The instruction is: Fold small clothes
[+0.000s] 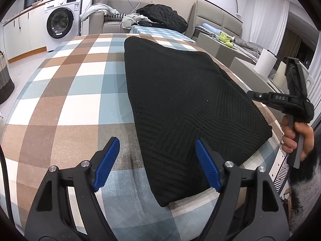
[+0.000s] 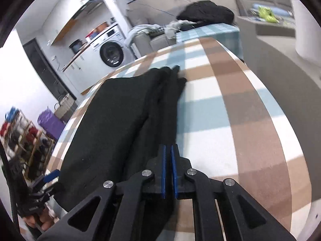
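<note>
Jaws of left gripper (image 1: 157, 164) wide open, empty, over black sweater (image 1: 186, 108); right gripper (image 2: 168, 172) closed, seemingly empty.

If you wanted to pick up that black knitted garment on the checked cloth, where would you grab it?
Probably the black knitted garment by its near corner, coming in low from the near side. That corner juts out over the checked cloth, with its edge exposed for pinching.

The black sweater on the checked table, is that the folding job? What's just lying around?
For the job: black sweater, left gripper, right gripper, checked table.

Just lying about: washing machine, paper towel roll, black cushion, shoe rack.
</note>
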{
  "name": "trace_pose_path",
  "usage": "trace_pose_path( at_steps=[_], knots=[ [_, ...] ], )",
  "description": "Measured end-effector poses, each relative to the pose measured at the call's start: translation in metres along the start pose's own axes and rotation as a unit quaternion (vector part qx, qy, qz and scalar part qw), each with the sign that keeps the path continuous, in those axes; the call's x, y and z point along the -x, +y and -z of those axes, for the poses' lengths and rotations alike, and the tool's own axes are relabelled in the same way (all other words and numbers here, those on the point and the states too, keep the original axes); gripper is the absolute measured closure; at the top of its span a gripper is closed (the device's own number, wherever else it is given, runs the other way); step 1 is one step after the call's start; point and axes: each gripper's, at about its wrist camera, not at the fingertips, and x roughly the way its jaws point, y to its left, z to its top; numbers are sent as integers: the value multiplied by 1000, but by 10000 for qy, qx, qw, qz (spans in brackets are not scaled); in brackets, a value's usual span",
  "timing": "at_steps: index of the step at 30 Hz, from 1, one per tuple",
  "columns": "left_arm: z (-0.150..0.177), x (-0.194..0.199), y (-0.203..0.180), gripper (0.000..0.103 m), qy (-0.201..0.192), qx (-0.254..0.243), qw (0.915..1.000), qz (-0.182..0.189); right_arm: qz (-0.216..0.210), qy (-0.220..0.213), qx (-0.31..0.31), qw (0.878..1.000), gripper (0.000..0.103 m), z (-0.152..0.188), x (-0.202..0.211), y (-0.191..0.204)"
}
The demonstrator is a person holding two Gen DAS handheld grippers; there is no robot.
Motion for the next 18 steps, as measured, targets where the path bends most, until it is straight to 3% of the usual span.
trace_pose_path(
  at_steps=[2,5,9,12,14,18],
  knots=[
    [0,-1,1,27,3,7,10000,17,-294,-253,-84,9992,91,1,12,2],
    [0,-1,0,27,37,-16,10000,25,-754,-211,134,9968,85,3,25,21],
    [2,-1,-2,27,68,-34,10000,-16,-701,97,565,9959,81,19,14,48],
    [2,0,0,27,59,-4,10000,-20,-940,506,414,9934,82,30,-4,50],
    [1,1,1,27,32,23,10000,-32,-1170,499,231,9916,82,31,-6,49],
    [0,2,5,27,12,101,9999,-29,-1040,245,499,9930,97,32,3,56]
  ],
)
